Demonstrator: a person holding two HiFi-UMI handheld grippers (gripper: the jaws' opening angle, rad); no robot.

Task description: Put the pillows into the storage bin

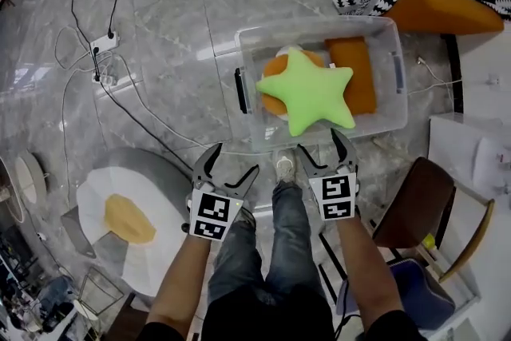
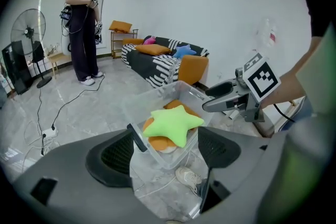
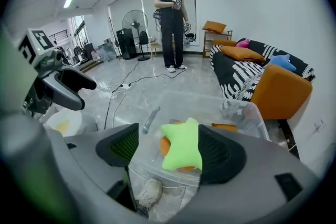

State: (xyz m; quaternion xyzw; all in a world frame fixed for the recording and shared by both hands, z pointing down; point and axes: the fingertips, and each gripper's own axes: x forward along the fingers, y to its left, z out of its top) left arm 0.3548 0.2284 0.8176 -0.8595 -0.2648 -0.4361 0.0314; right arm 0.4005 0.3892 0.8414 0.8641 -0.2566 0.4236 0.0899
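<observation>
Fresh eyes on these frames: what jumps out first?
The bright green star pillow grabs the eye, lying on top of orange pillows in the clear storage bin on the floor ahead of the person's feet. The left gripper and right gripper hover open and empty just short of the bin's near wall. Down at the left, a fried-egg cushion lies on the floor.

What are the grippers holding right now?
Nothing. The left gripper and right gripper are both open and empty; the star pillow lies in the bin.
</observation>
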